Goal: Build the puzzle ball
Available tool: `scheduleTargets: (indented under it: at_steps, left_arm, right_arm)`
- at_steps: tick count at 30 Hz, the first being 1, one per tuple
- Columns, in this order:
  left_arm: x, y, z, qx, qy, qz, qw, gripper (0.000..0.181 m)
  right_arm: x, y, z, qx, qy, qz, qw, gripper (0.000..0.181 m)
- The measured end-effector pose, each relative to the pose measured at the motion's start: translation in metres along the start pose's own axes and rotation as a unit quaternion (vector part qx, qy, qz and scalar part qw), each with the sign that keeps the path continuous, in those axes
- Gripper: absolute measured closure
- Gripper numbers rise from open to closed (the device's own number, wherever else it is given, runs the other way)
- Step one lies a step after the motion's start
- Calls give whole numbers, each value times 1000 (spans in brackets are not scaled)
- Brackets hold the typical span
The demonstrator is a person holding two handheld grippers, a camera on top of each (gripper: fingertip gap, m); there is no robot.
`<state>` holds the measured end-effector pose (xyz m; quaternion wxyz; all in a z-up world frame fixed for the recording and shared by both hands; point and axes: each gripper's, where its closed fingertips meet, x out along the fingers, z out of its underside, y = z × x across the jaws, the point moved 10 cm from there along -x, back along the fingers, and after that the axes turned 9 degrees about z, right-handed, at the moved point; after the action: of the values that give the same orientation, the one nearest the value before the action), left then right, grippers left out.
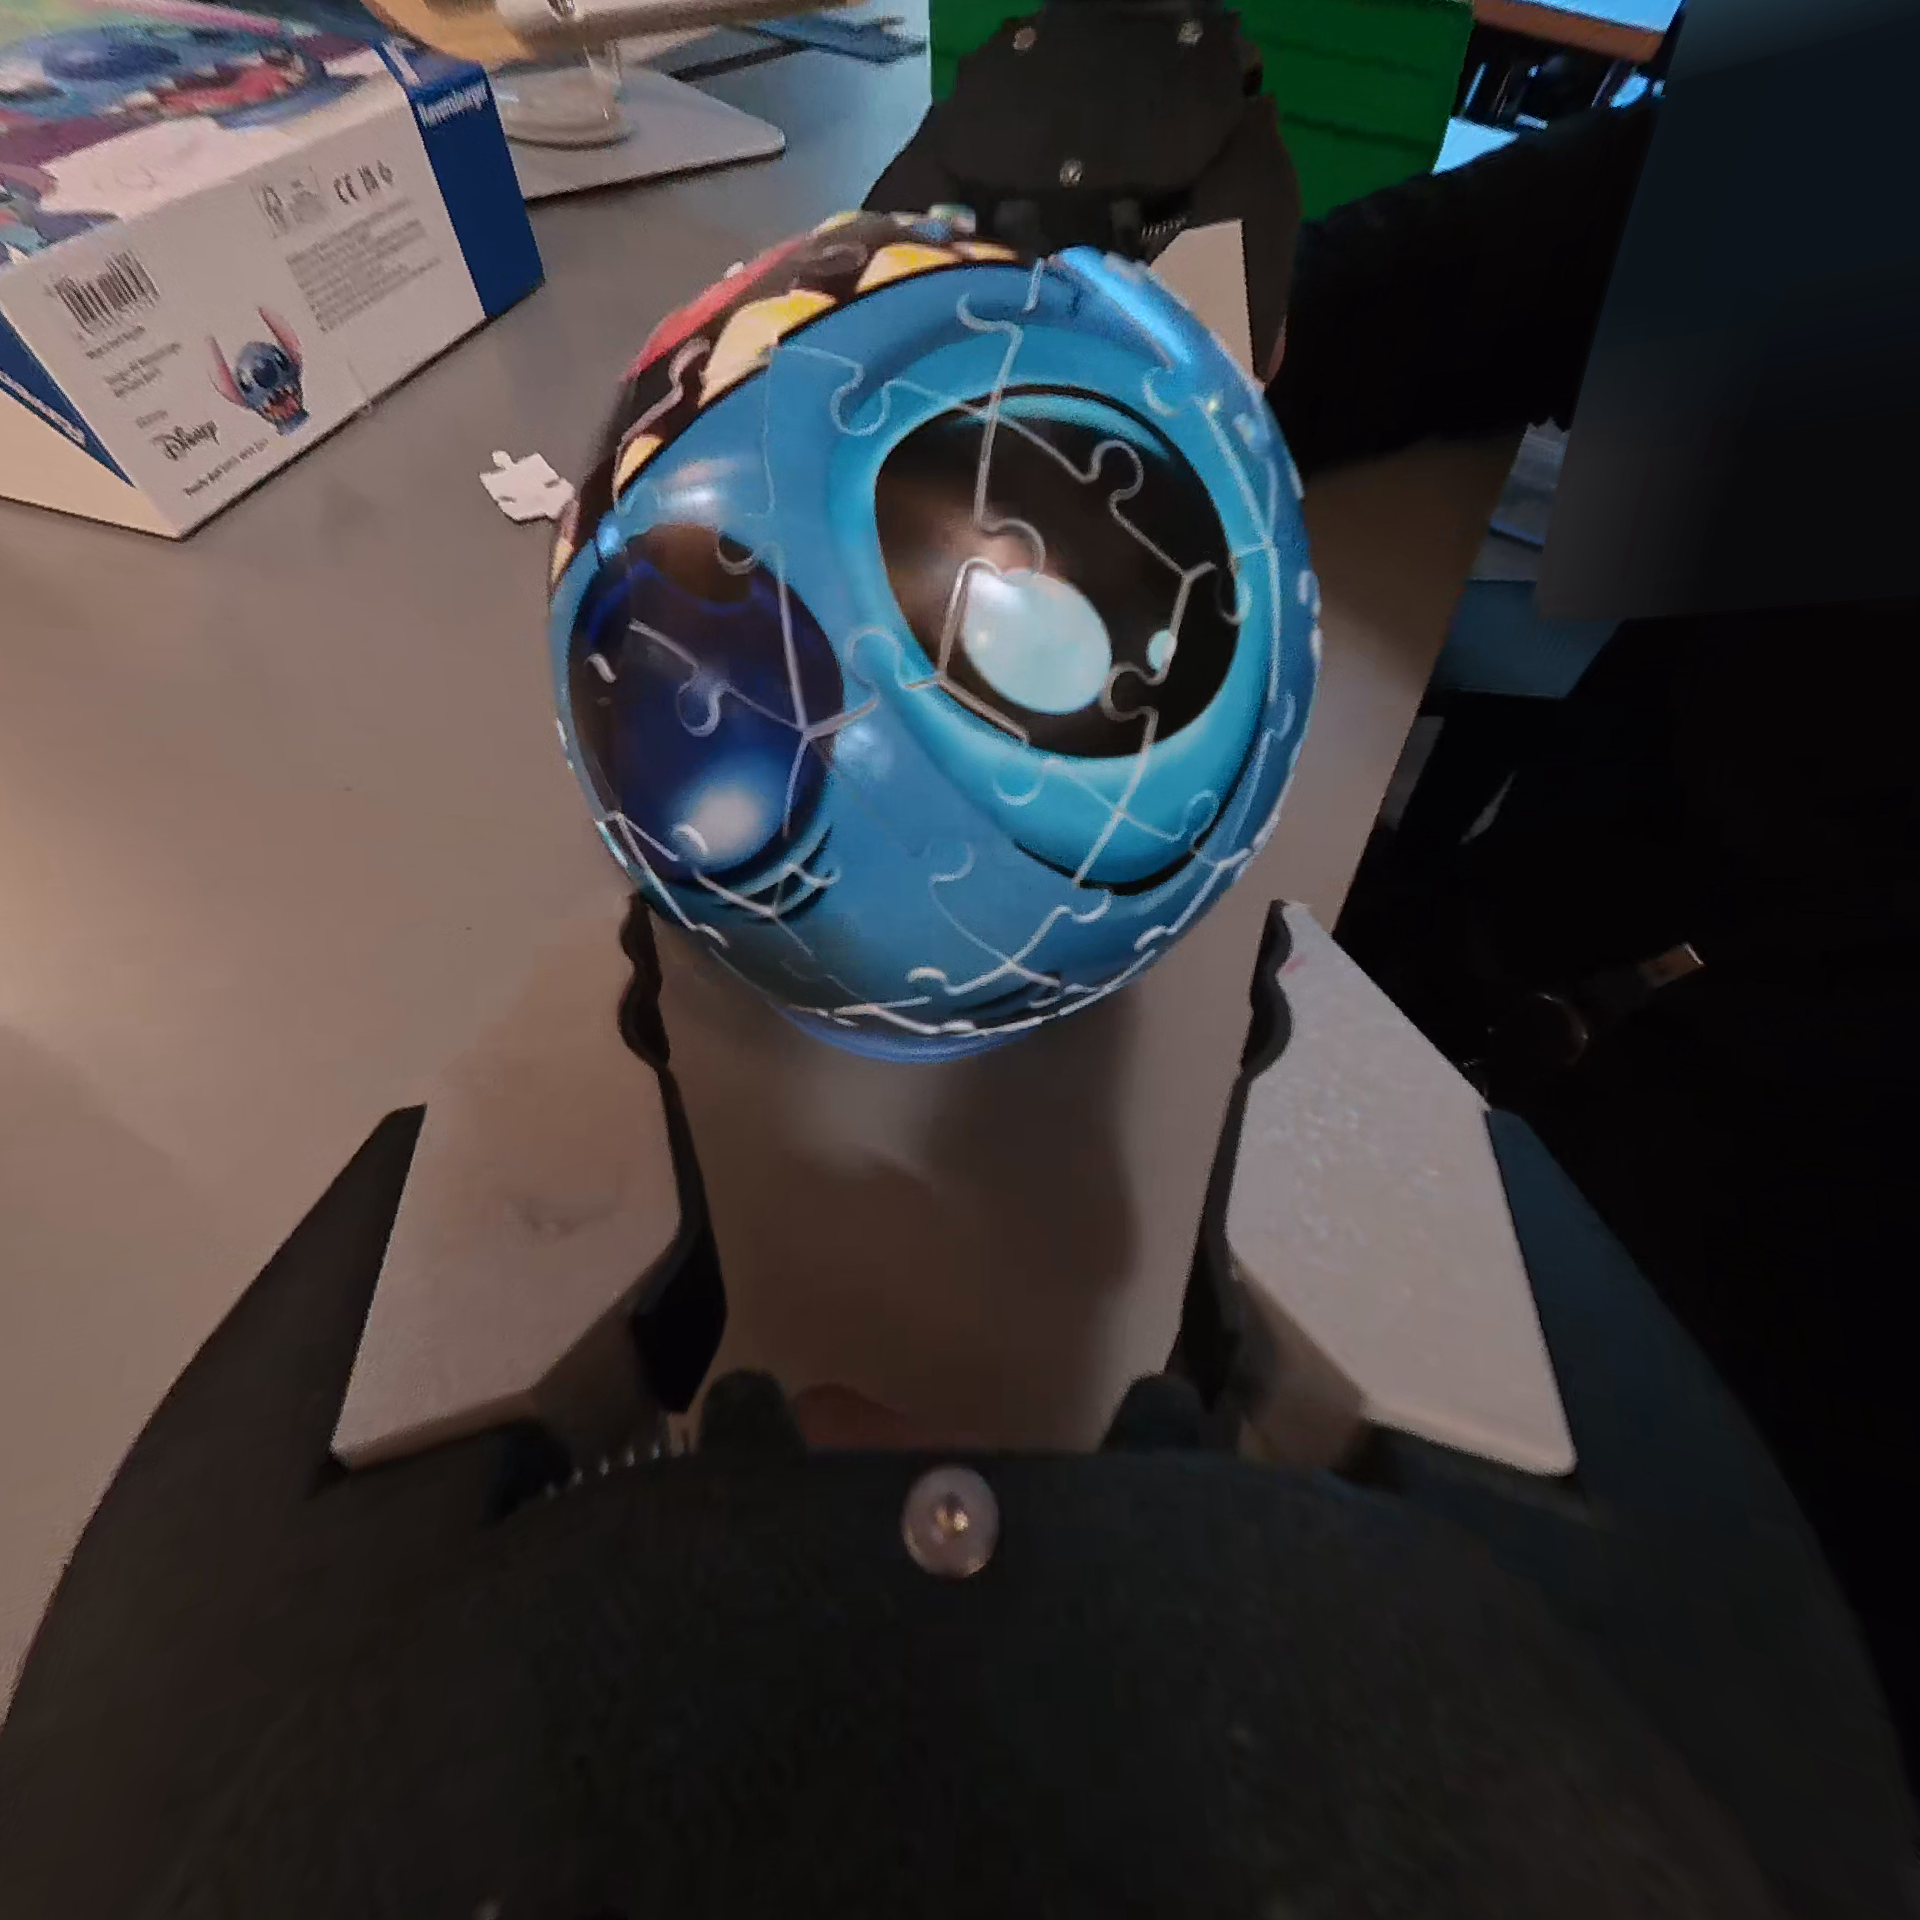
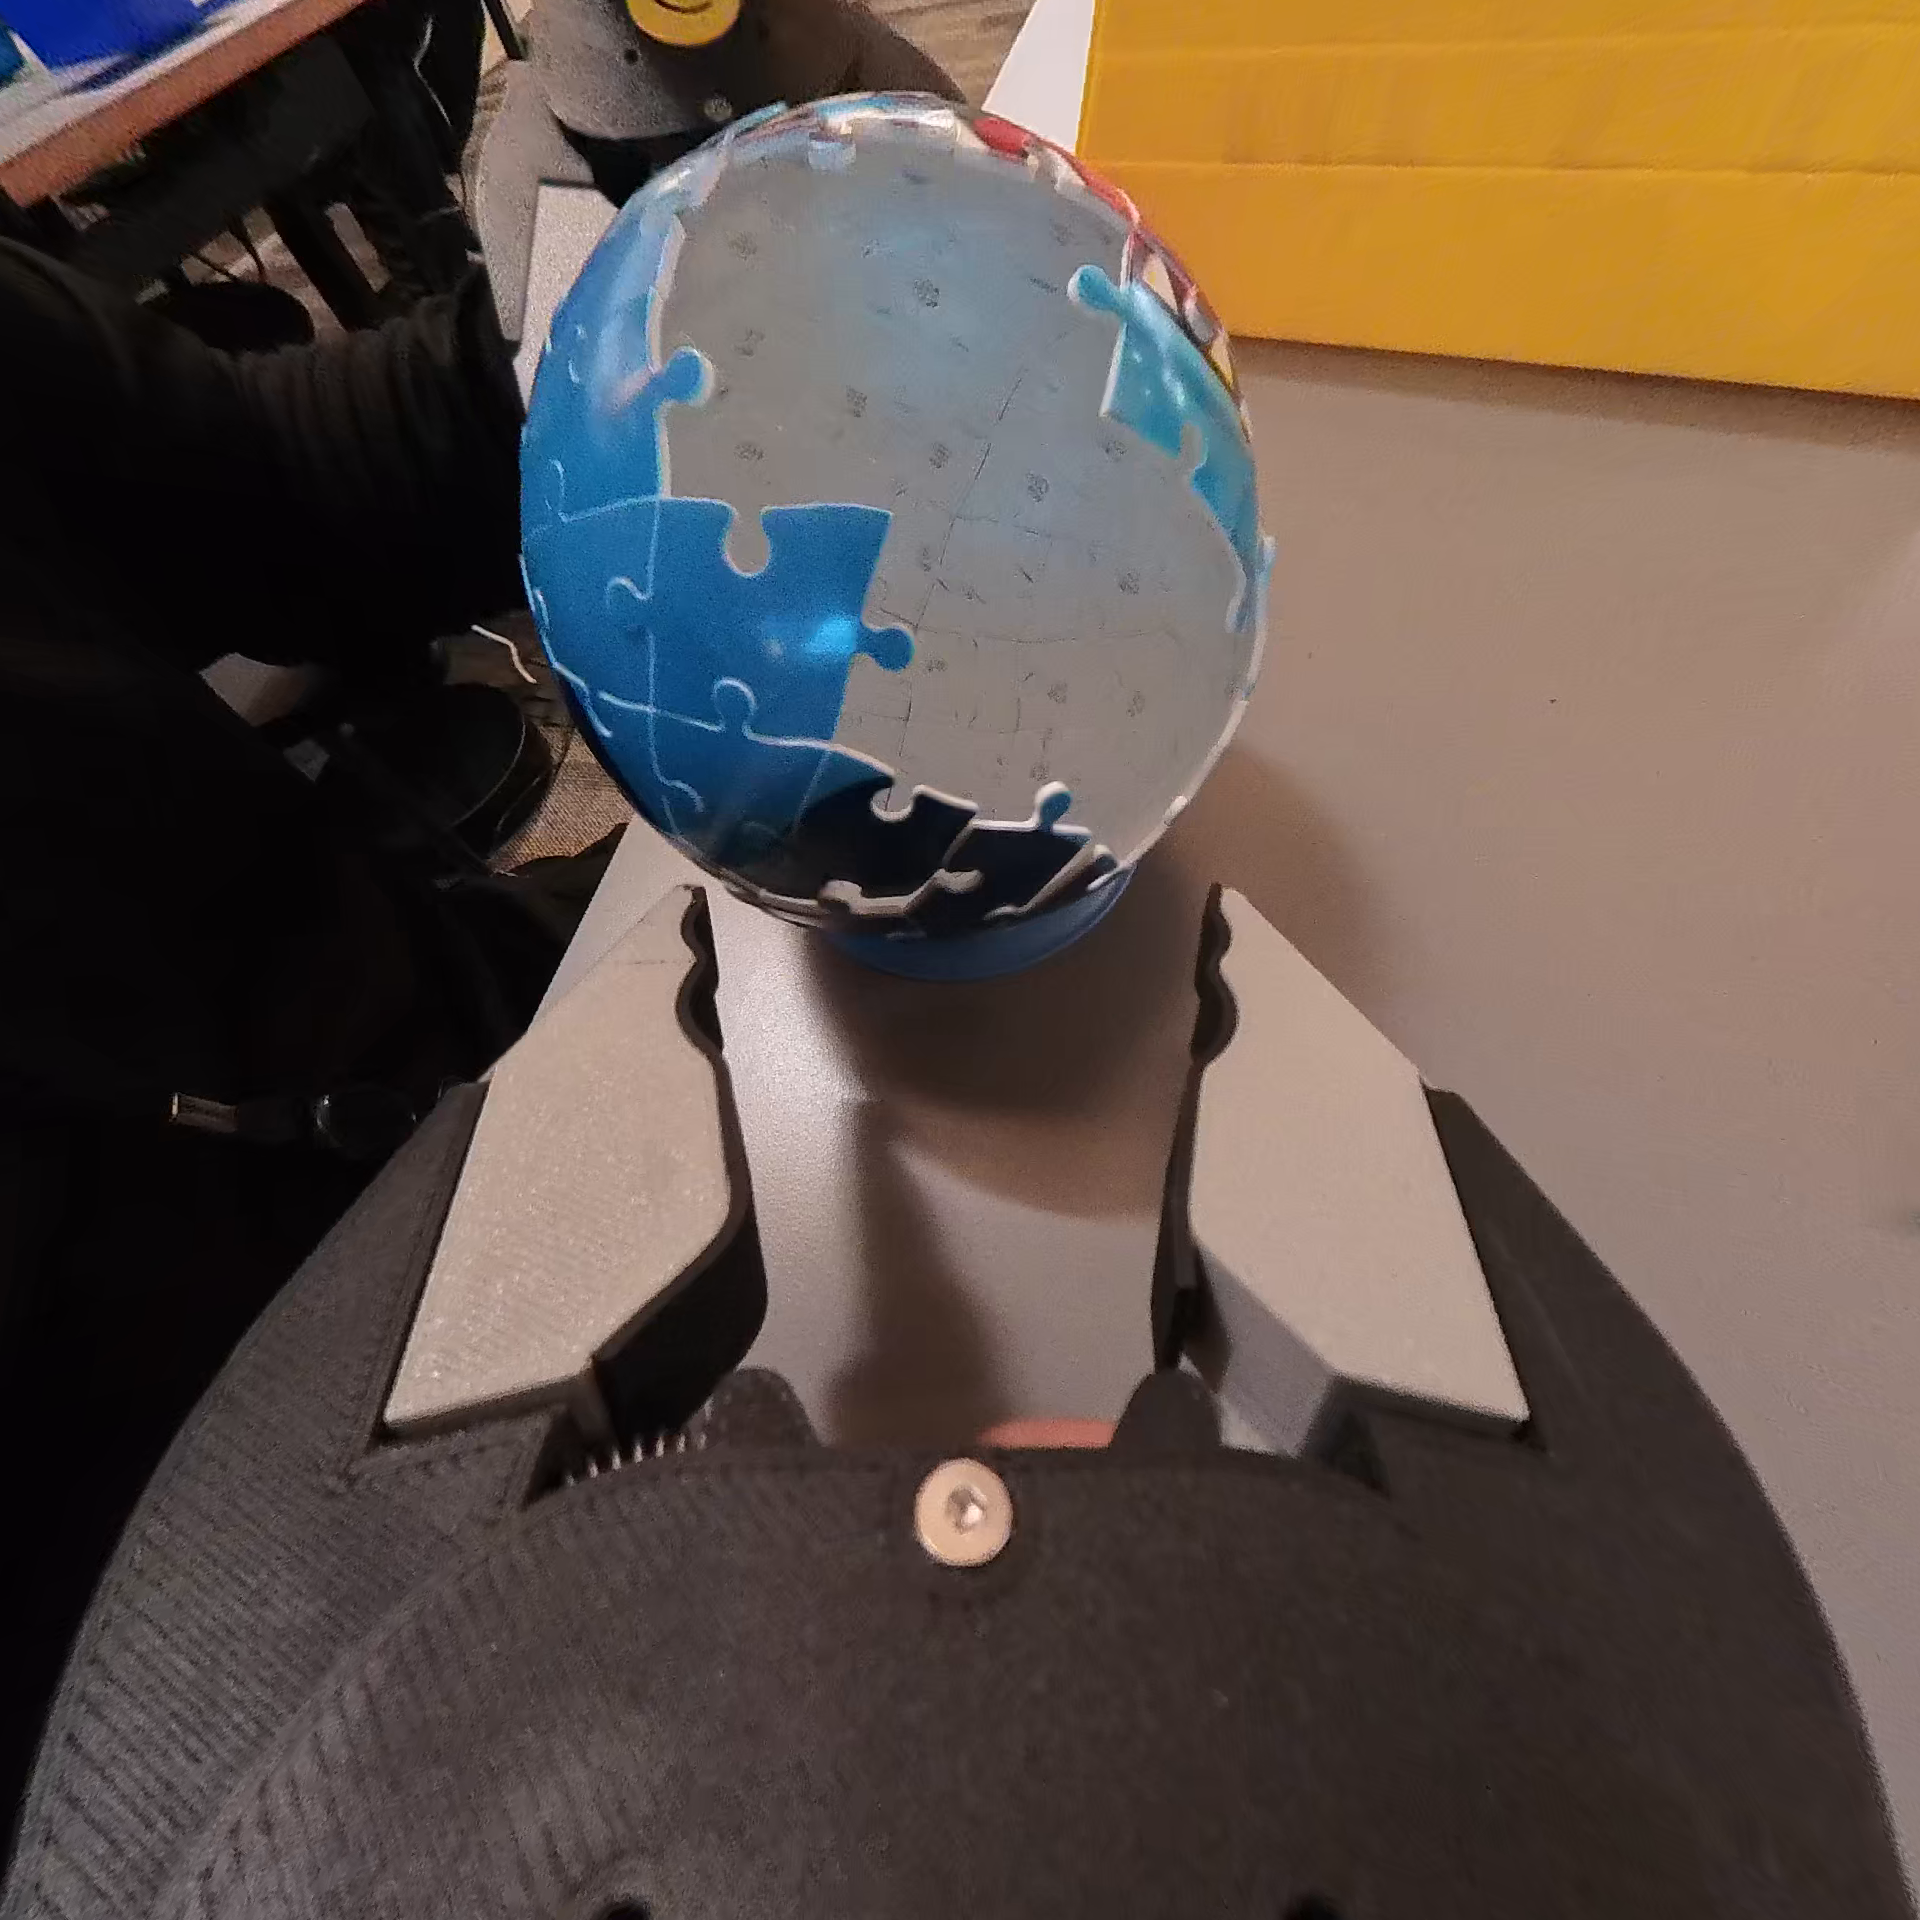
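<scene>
Part-built blue plastic puzzle ball on blue ring stand, grey bench: left tool and right tool spread, empty; loose white piece is best fetched while the ball is steadied.

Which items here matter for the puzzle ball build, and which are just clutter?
Job:
puzzle ball, large gap on the side facing the right wrist view
blue stand under it
loose white piece on the table
left gripper and right gripper, both open

Lying about:
puzzle box
yellow panel
green block
</scene>
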<state>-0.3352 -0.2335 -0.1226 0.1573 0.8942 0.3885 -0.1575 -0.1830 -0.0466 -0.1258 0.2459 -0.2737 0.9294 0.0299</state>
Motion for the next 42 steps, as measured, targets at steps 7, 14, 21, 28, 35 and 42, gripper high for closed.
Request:
scheduleTargets:
  at_steps: [7, 14, 21, 28, 35, 42]
  left_arm:
    - [3, 2, -1, 12, -6, 2, 1000, 74]
    - [5, 2, 0, 12, -13, -4, 1000, 74]
    - [7, 3, 0, 22, -26, -16, 999, 75]
    - [5, 0, 0, 1, -16, 11, 1000, 74]
    - [-15, 9, 0, 14, 72, -31, 997, 81]
    - [-1, 44, 16, -34, 64, -74, 995, 75]
  right_arm:
    - [10, -11, -2, -9, -19, -11, 1000, 85]
    - [9, -11, -2, -7, -15, -8, 1000, 85]
    - [6, -12, -1, -14, -7, -11, 1000, 85]
    - [-25, -8, 6, -114, 54, 5, 992, 94]
    - [-51, 9, -6, -184, 88, 1, 979, 114]
    - [-39, 14, -28, -314, 37, -59, 947, 133]
